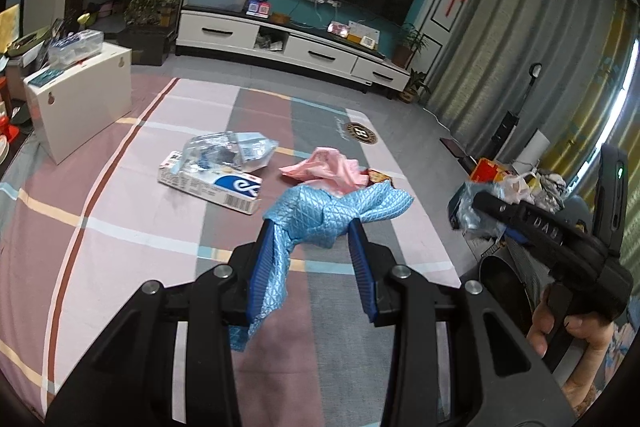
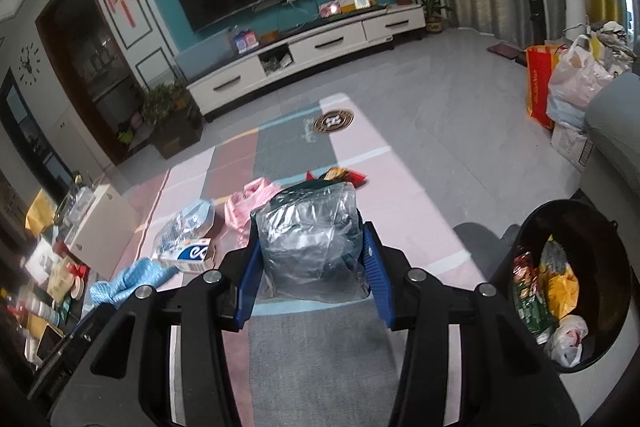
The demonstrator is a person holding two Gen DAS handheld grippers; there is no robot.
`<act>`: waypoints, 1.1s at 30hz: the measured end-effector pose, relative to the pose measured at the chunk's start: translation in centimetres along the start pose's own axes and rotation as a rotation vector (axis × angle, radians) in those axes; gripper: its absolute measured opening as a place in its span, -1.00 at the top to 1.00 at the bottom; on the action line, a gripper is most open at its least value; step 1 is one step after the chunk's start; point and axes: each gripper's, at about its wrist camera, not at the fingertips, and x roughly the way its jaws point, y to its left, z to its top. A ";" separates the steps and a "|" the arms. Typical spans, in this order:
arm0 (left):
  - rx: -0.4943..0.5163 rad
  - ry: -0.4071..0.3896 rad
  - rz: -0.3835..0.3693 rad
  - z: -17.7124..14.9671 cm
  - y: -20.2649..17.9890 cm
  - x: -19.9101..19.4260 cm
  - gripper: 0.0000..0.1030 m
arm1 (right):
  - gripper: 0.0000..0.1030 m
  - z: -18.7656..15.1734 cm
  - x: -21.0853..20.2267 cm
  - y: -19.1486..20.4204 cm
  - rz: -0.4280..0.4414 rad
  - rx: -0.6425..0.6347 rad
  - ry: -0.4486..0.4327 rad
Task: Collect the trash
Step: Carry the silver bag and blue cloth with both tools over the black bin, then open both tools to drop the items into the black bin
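Left tool (image 1: 316, 227) clamped on a blue quilted wrapper (image 1: 340, 211), lifted above the striped mat (image 1: 120, 227). Right tool (image 2: 310, 247) gripping a clear crumpled bag (image 2: 308, 247), near the black bin (image 2: 600, 227) at right.

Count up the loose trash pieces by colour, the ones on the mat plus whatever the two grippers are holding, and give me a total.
Blue: 1, the quilted wrapper in the left gripper
Clear plastic: 2, the bag in the right gripper and the crumpled bag on the mat
Pink: 1, the pink bag
White and blue: 1, the carton
Red and orange: 1, the snack wrapper
Total: 6
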 end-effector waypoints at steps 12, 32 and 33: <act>0.147 0.094 -0.124 -2.5 -10.9 3.6 0.26 | 0.08 1.3 -5.5 -7.3 -0.150 0.140 -0.161; 0.258 0.427 -0.415 -8.0 -26.8 14.0 0.25 | 0.08 -4.0 -8.2 -27.3 -0.423 0.701 -0.124; 0.258 0.443 -0.415 -8.5 -27.5 14.6 0.25 | 0.08 -4.1 -8.2 -27.6 -0.424 0.711 -0.120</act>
